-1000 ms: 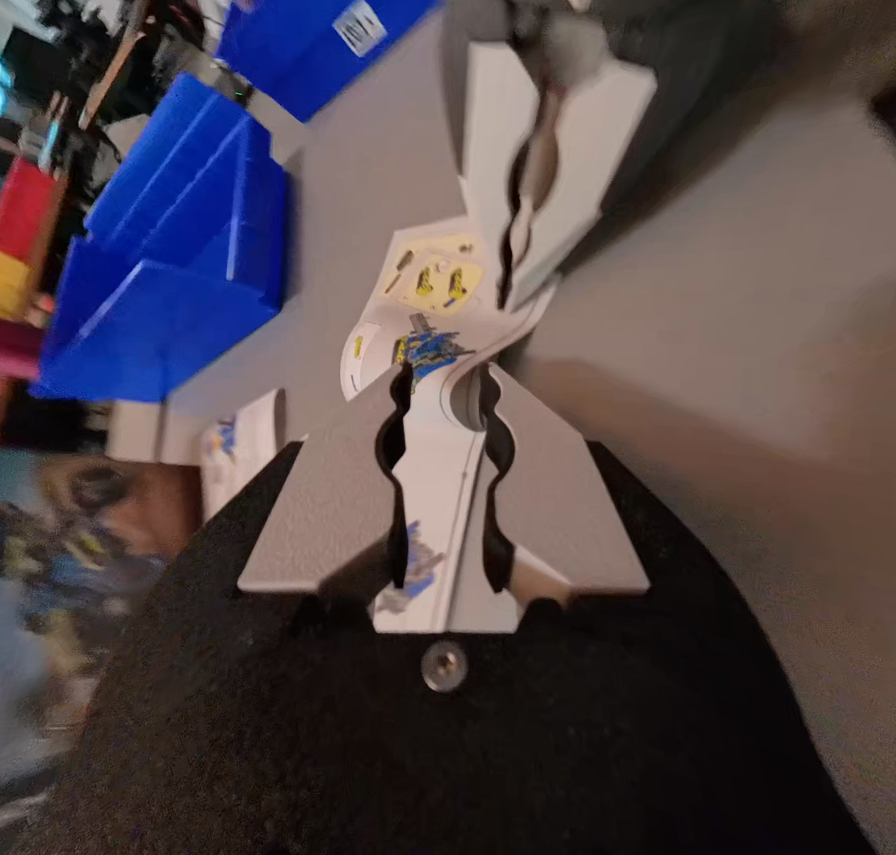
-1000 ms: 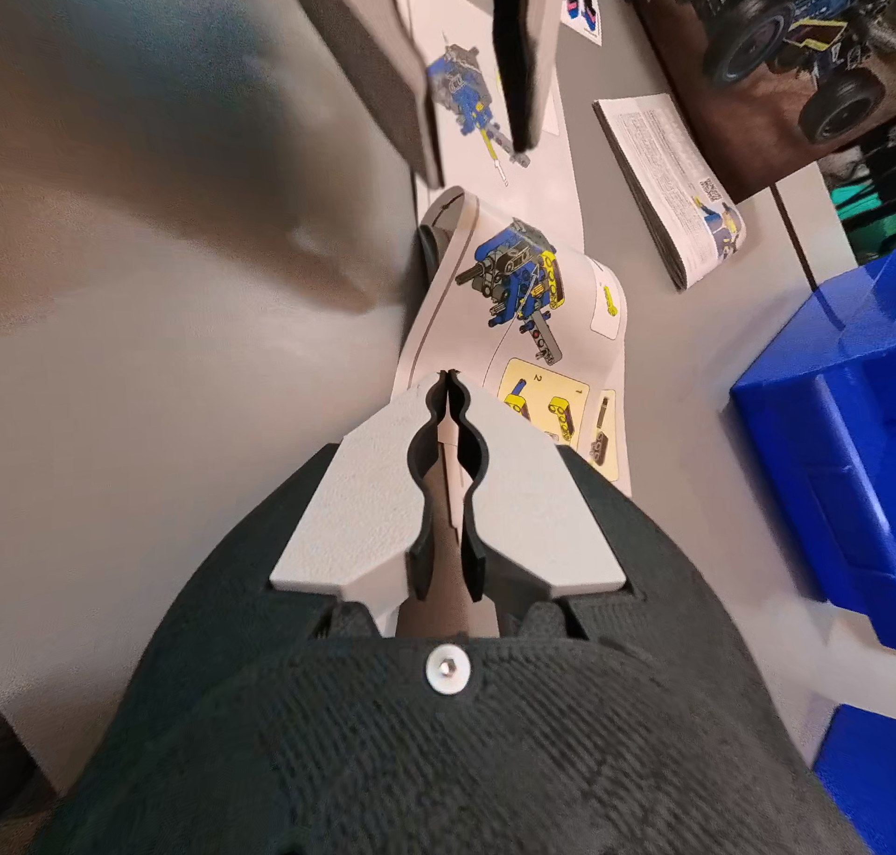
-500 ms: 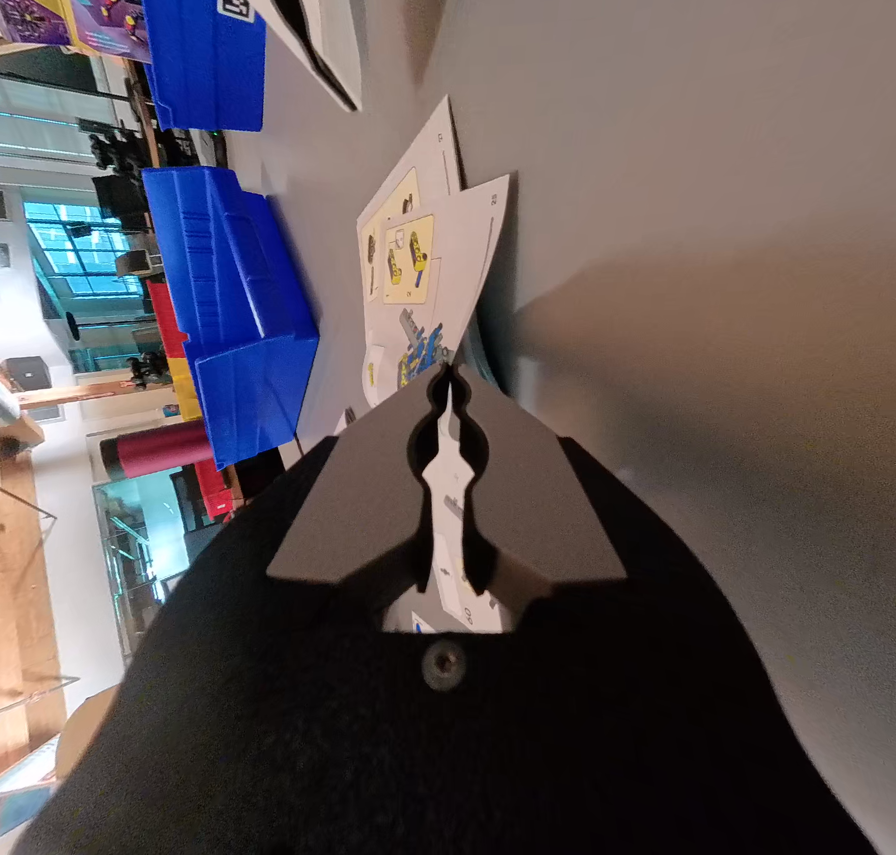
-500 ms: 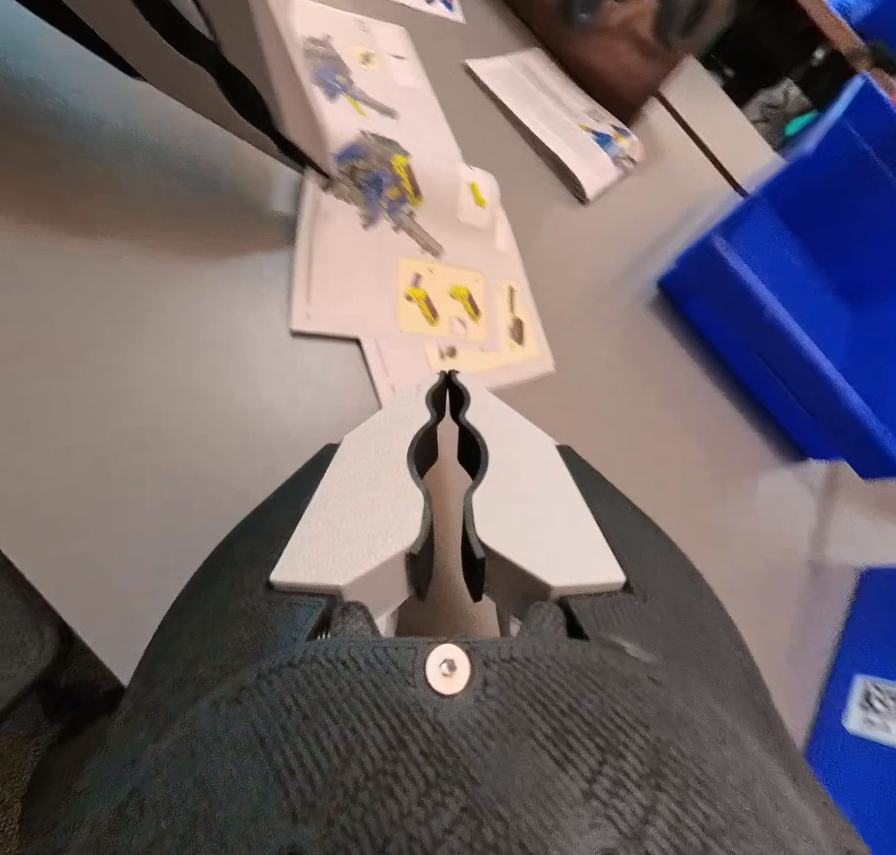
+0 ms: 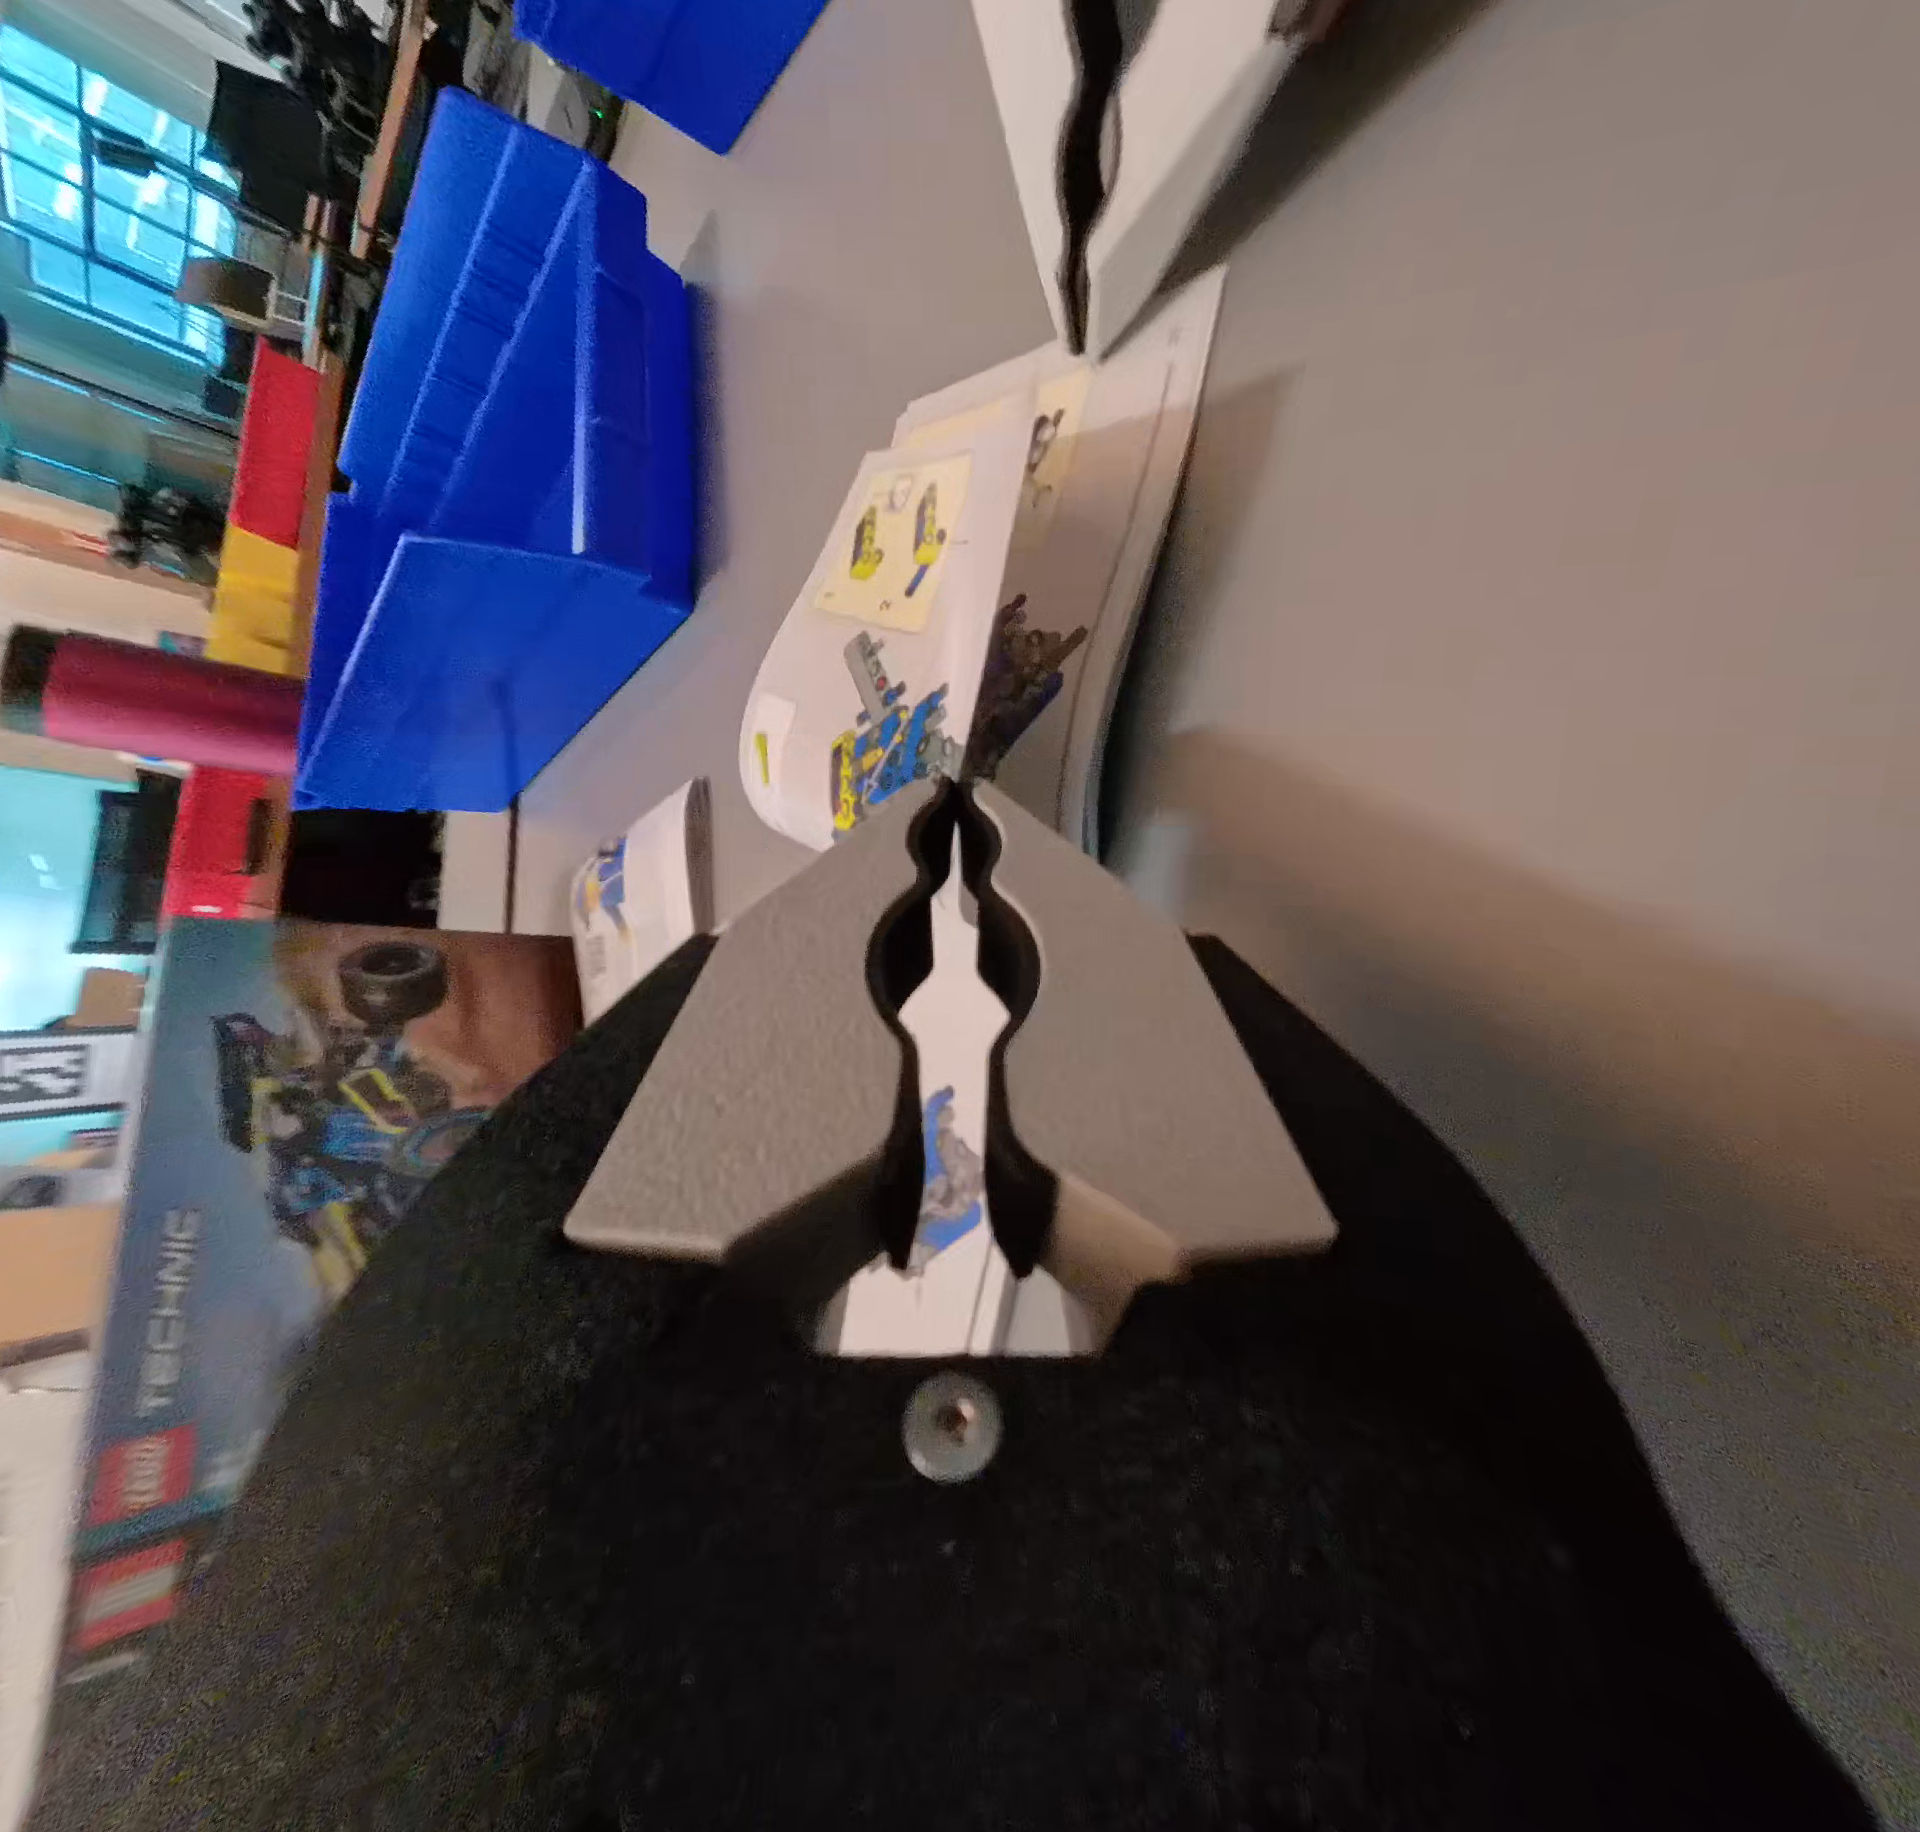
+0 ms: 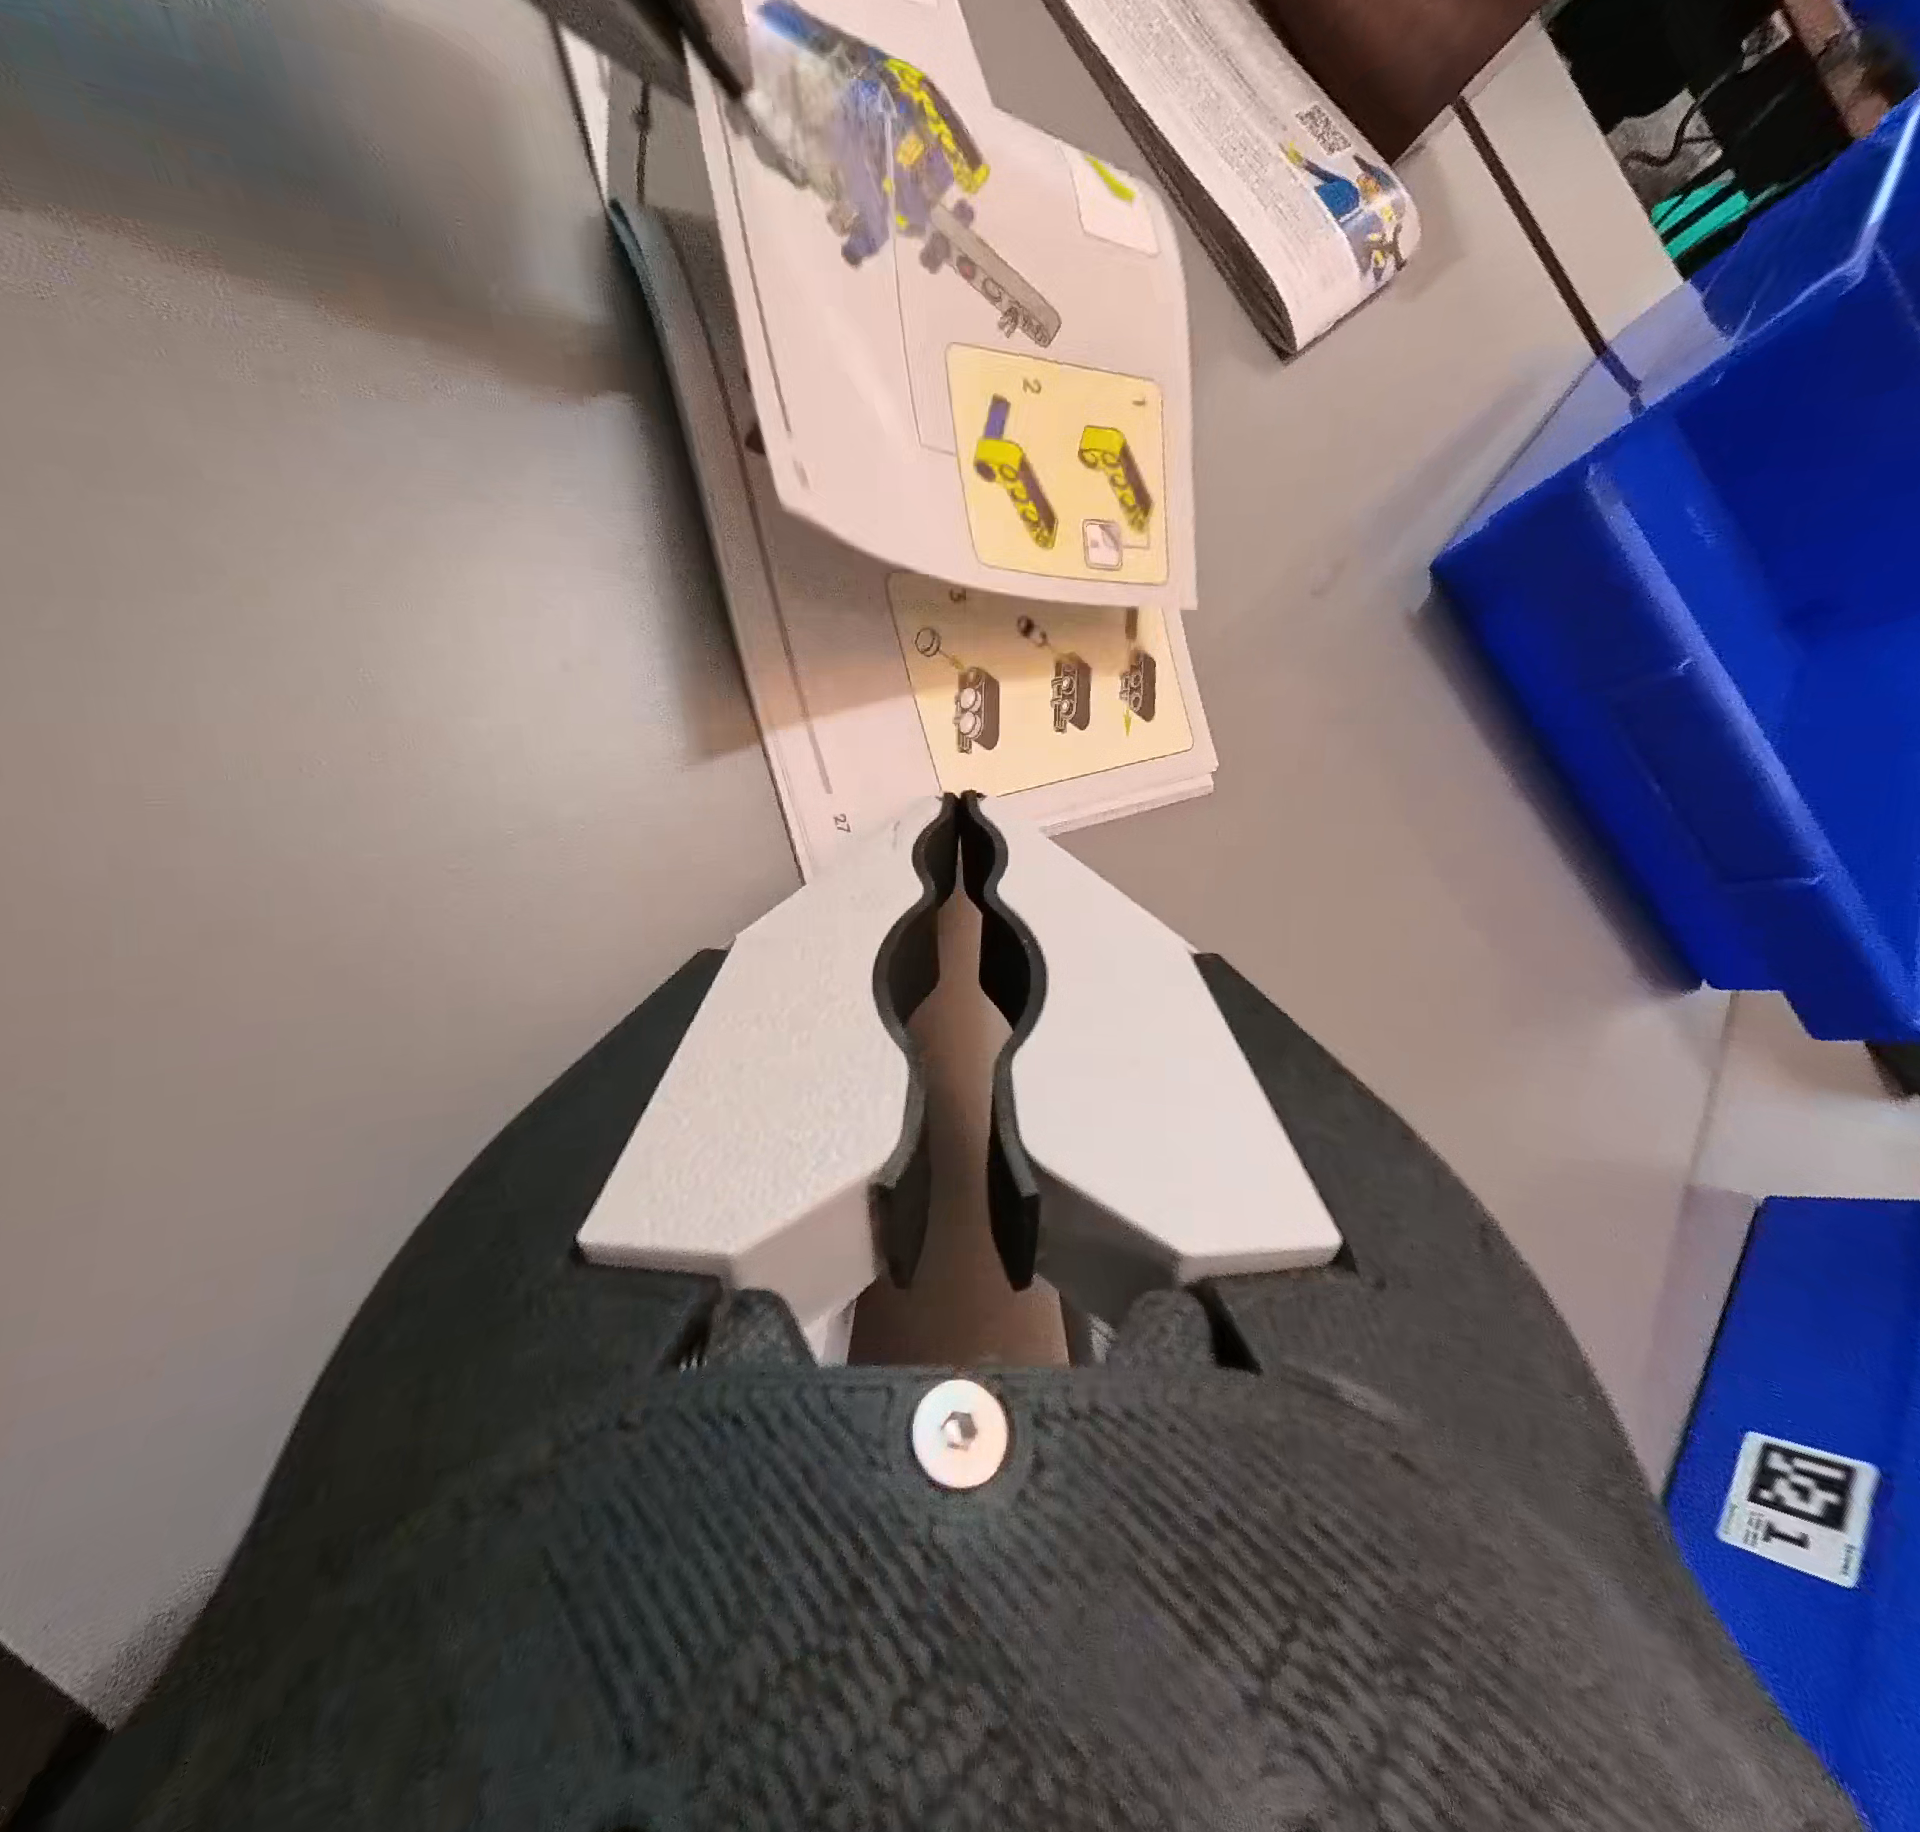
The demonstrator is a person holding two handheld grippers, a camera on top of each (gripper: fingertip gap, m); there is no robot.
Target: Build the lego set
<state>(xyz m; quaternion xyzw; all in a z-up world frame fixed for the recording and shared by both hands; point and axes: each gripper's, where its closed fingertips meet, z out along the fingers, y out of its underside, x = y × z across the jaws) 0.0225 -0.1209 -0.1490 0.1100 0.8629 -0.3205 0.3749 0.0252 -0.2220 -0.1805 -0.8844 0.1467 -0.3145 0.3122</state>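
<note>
Two claws over grey surface [image 6: 312, 639]. Left claw [image 5: 954, 795] tips pinching a lifted page of the open instruction booklet [image 6: 1039, 411], mid-surface. Right claw [image 6: 961, 803] pressed together, empty, at booklet's near edge. Blue bins [image 6: 1714, 691] right.

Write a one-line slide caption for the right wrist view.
Right gripper, fingers shut, points at an open instruction booklet whose lifted page the left gripper holds.
</note>
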